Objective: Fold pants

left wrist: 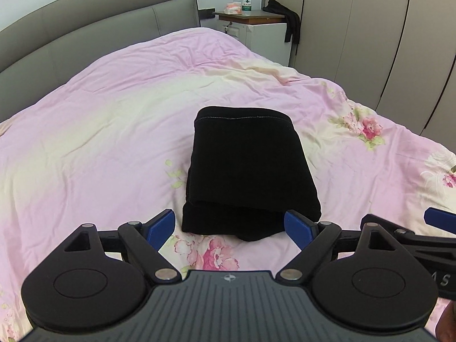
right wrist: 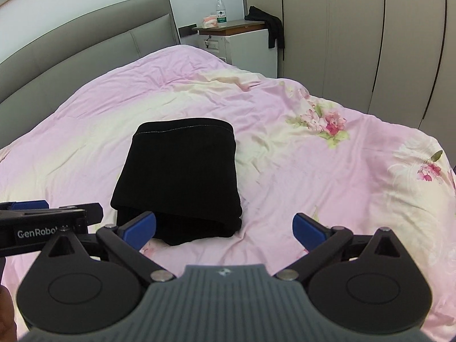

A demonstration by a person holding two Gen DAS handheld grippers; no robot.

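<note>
The black pants lie folded into a compact rectangular stack on the pink floral bedspread. A stitched hem runs along the far edge. My left gripper is open and empty, its blue pads either side of the stack's near edge, just short of it. In the right wrist view the pants lie ahead and to the left. My right gripper is open and empty, to the right of the stack's near corner. The left gripper's body shows at the left edge of that view.
A grey padded headboard stands at the far left. A white nightstand beyond the bed carries a water bottle, a tissue pack and a dark garment hanging off it. Wardrobe doors line the right side.
</note>
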